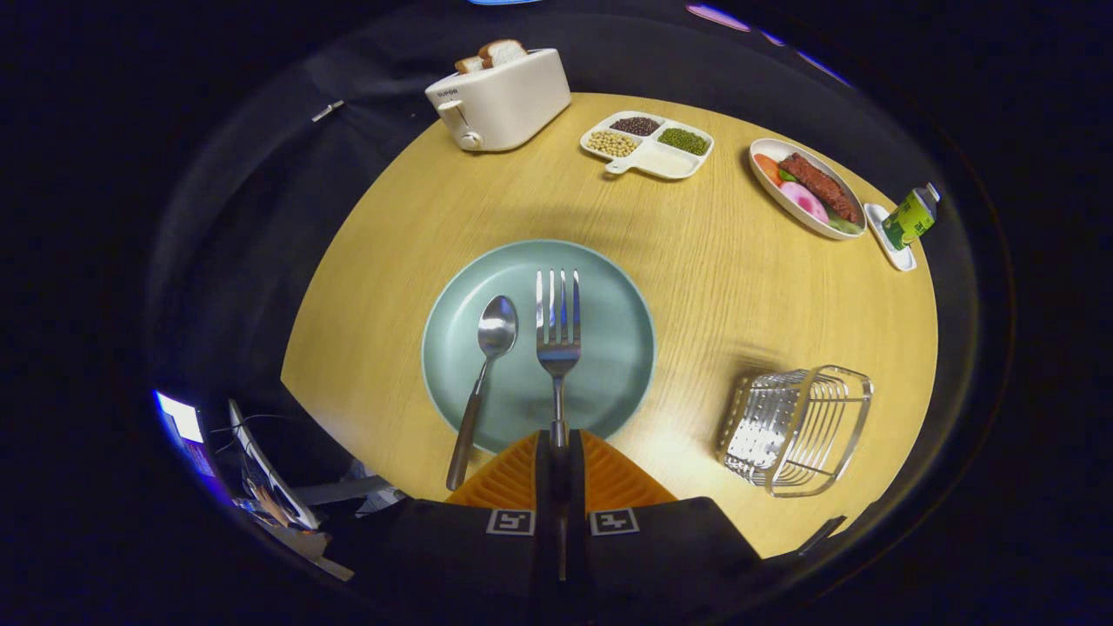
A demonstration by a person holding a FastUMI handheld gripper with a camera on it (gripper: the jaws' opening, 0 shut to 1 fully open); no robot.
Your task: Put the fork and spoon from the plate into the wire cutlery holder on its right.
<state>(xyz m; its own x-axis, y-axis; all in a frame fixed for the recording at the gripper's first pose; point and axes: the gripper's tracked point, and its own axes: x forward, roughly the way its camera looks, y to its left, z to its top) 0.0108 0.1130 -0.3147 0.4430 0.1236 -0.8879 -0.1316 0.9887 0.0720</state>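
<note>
Tongs (557,448) nearly closed, both fingers (522,474) pinching the end of the fork (557,335) handle, which runs straight down into the narrow gap between them. The fork lies flat, tines pointing away, on the round pale green plate (609,296). The spoon (483,374) lies just beside it to the left, bowl up on the plate, handle tip hanging over the near rim onto the table (713,287).

The hold is far out at the handle's end, so the tines will likely want to droop. Best lifted straight up first, clear of the spoon, then carried right.

The wire cutlery holder (796,430) stands well apart from the plate, off to the right of the fingers. Its opening looks narrow: I'd tip the fork upright and lower it inside before letting go.

Beyond the plate: toaster (500,100) with bread, divided dish of beans (648,143), oval food plate (809,187).
</note>
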